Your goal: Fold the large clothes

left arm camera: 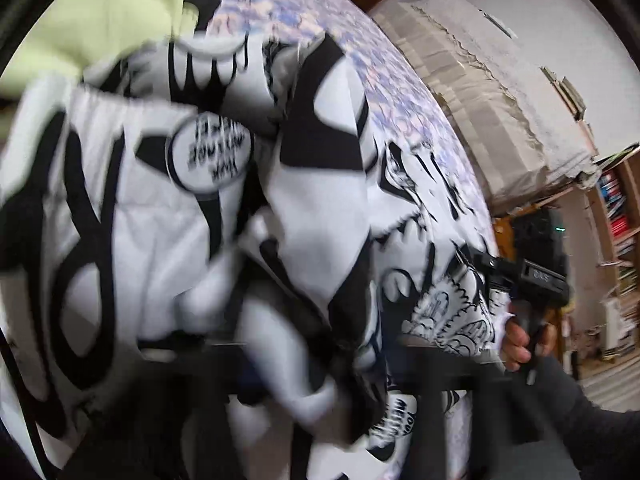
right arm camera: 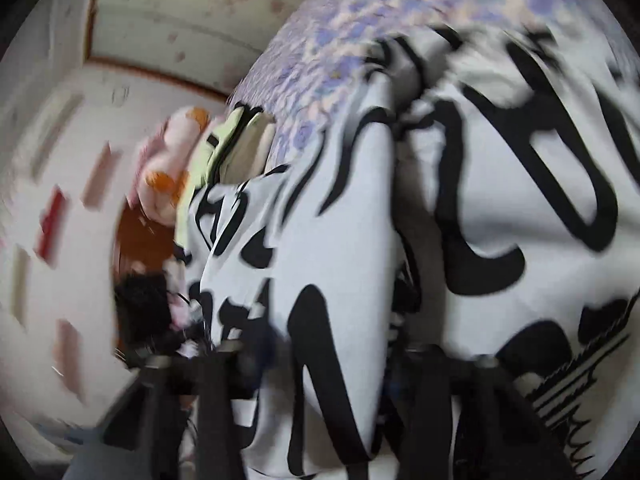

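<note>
- Two grippers work one black-and-white printed garment [left arm camera: 304,208], which lies bunched on the flowered bed cover [left arm camera: 404,92].
- Left gripper [left arm camera: 320,380]: blurred; fabric is heaped at 12 o'clock over nearly closed jaws, seemingly clamped on it. Keep that pinch firm.
- Right gripper [right arm camera: 320,368]: cloth sits between the fingers, apparently pinched. Lift both edges level before folding.
- Avoid the green garment [left arm camera: 108,12] at 10 o'clock.
</note>
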Available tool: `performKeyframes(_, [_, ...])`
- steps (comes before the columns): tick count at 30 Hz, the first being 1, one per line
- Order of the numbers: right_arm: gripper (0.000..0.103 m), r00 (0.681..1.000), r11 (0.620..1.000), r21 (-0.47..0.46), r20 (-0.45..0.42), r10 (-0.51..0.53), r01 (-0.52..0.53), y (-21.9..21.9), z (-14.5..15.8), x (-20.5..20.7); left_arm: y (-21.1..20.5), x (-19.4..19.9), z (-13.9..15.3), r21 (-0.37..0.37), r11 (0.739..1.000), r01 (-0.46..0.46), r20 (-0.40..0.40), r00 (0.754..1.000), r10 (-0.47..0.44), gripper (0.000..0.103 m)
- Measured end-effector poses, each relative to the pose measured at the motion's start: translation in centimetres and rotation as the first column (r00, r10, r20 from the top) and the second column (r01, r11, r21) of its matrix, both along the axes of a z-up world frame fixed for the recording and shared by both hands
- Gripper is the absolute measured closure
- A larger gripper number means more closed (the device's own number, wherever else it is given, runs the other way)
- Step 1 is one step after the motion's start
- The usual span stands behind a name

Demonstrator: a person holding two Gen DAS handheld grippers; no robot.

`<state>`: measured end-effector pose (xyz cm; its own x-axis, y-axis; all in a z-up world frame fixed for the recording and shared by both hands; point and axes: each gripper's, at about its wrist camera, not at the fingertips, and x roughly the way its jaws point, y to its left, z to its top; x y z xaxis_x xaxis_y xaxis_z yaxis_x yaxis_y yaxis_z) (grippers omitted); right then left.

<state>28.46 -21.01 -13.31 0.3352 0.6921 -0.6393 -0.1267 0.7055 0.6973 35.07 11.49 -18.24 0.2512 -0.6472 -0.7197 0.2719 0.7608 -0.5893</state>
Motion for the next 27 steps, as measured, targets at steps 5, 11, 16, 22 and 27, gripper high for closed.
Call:
performKeyframes(5, [0.089,0.97,0.984,-0.179,0.241,0.044,0.0,0.7,4.8,-2.2,0.6,-2.7,2.4,0.01,1.0,-0.017,0.156,0.988,0.015,0.096])
performKeyframes(11, [0.089,0.988,0.945,-0.324,0.131,0.085,-0.038,0.1,-0.7,-3.5,2.0,-5.3,-3.9,-0.036,0.996,-0.084,0.006,0.996,0.084,0.096])
performKeyframes(16, [0.078,0.993,0.946,-0.323,0.119,0.019,0.021,0.2,-0.5,-3.3,2.3,-5.5,-2.6,-0.018,0.993,-0.12,0.02,0.992,0.121,0.09])
performKeyframes(22, [0.067,0.986,0.893,-0.441,0.164,-0.018,0.09,-0.2,3.4,-4.7,1.1,-7.8,3.6,0.154,0.978,-0.138,0.176,0.978,0.111,0.071])
performKeyframes(27, [0.065,0.955,0.841,-0.502,0.289,-0.059,0.204,-0.2,6.5,-6.6,0.9,-9.7,8.6,0.182,0.959,-0.22,0.354,0.924,0.145,0.07])
